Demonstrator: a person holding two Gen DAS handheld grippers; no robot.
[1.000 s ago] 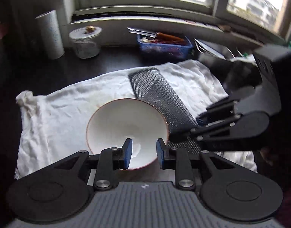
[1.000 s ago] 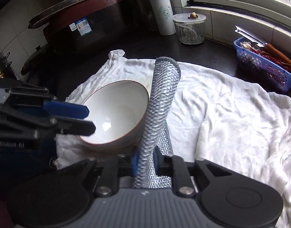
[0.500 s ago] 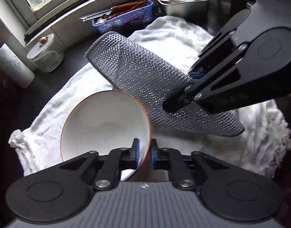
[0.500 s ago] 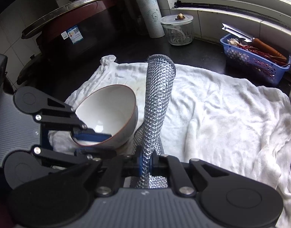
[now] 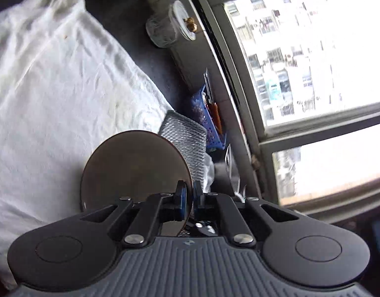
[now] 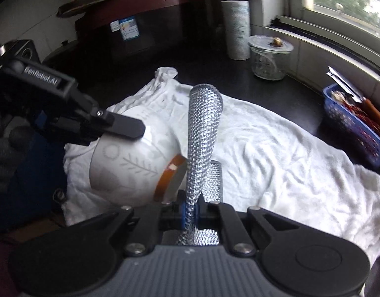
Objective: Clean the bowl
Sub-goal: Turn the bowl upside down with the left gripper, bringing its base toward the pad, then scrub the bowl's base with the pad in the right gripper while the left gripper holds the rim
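Bowl (image 6: pixel 130 165) tipped on edge, rim pinched by left tool (image 5: pixel 187 195); silver mesh scrubber (image 6: pixel 202 133) clamped upright in right tool (image 6: pixel 190 212), touching bowl above white cloth (image 6: pixel 276 153).

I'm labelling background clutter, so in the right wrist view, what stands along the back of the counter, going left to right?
Dark cooker with a sticker → paper towel roll → lidded glass jar → blue basket.
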